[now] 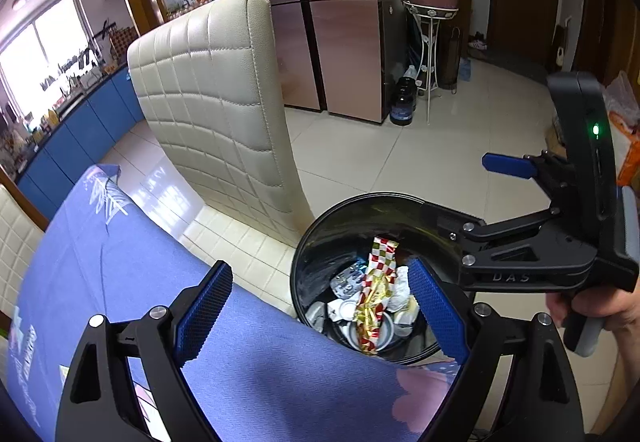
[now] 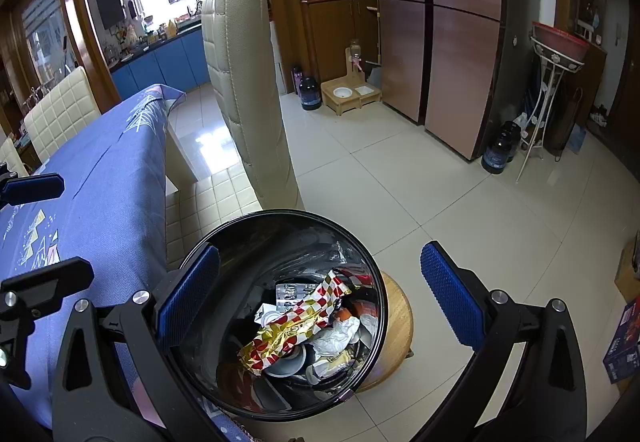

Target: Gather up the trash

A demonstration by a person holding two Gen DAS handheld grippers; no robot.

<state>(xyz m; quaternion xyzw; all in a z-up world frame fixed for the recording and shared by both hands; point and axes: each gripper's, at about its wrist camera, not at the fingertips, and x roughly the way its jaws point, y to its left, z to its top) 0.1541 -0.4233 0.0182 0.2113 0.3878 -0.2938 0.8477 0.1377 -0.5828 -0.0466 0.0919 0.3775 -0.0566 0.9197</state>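
Observation:
A black round trash bin stands on a low wooden stool beside the table. Inside lie a red, white and gold checkered wrapper, crumpled white paper and other scraps. The bin also shows in the left wrist view, with the wrapper in it. My right gripper is open and empty, straight above the bin. My left gripper is open and empty over the table's edge next to the bin. The right gripper also shows in the left wrist view, open above the bin.
A blue tablecloth covers the table on the left. A cream quilted chair stands behind the bin. Tiled floor stretches to the right. Tall brown cabinets, a metal stand with a red basin and dark jugs stand at the back.

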